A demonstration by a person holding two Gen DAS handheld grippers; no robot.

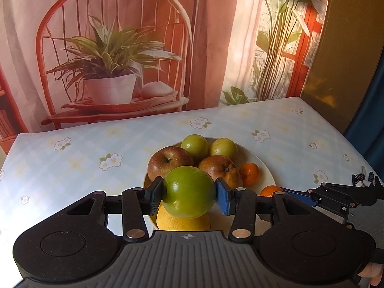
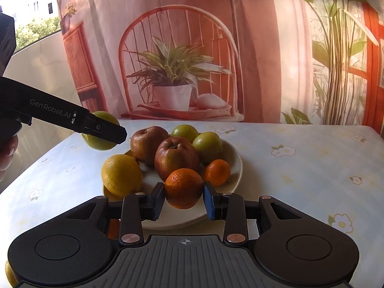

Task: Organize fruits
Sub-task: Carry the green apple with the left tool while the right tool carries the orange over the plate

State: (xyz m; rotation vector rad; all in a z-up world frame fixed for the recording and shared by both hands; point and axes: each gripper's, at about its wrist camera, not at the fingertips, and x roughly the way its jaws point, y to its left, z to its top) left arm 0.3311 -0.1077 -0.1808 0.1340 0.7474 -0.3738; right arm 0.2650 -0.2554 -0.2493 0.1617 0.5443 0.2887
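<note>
The left tongs (image 1: 189, 193) clench a green apple (image 1: 189, 192) at lower centre of the left wrist view, above the plate (image 1: 265, 168). The right tongs (image 2: 183, 199) grasp an orange (image 2: 183, 188), low centre, over the plate's near rim on the bench (image 2: 300, 168).

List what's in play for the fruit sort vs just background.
In play:
- green apple, clamped in left claw
- orange, clamped in right claw
- plate with two red apples, two green fruits, small mandarin
- lemon at the plate's edge

Background:
- floral tablecloth
- printed backdrop of a chair and plants
</note>
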